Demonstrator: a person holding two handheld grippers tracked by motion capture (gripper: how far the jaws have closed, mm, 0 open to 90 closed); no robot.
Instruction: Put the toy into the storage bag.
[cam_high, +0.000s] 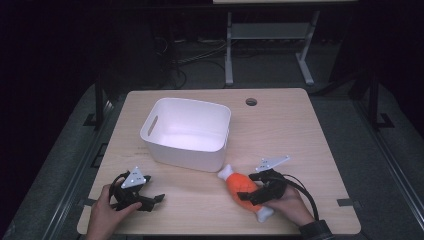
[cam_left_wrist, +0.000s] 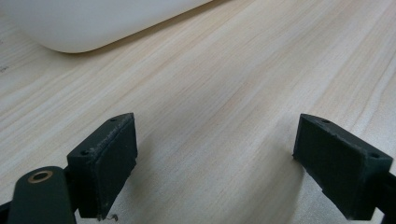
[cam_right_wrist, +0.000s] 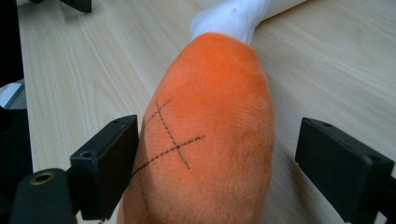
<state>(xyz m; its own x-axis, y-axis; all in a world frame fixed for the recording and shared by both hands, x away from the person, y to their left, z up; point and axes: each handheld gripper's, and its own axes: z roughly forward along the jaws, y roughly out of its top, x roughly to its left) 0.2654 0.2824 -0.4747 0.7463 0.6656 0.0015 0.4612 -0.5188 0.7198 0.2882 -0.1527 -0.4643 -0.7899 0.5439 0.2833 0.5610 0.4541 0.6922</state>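
Observation:
An orange plush drumstick (cam_high: 239, 184) with white bone ends lies on the wooden table (cam_high: 280, 130), just in front of the white bin (cam_high: 185, 157). My right gripper (cam_high: 250, 187) straddles its orange body. In the right gripper view the toy (cam_right_wrist: 215, 107) sits between the jaws of the gripper (cam_right_wrist: 219, 158): the left pad touches the plush, and the right pad stands apart from it. My left gripper (cam_high: 155, 188) rests low at the front left with nothing in it. In its own view the gripper (cam_left_wrist: 215, 154) is open over bare wood.
The bin's rim (cam_high: 150, 125) has a handle slot, and its inside looks empty; its rounded corner (cam_left_wrist: 93, 23) shows ahead of the left gripper. A cable hole (cam_high: 251, 102) is near the table's far edge. Beyond the table the floor is dark, with a white frame (cam_high: 229, 45).

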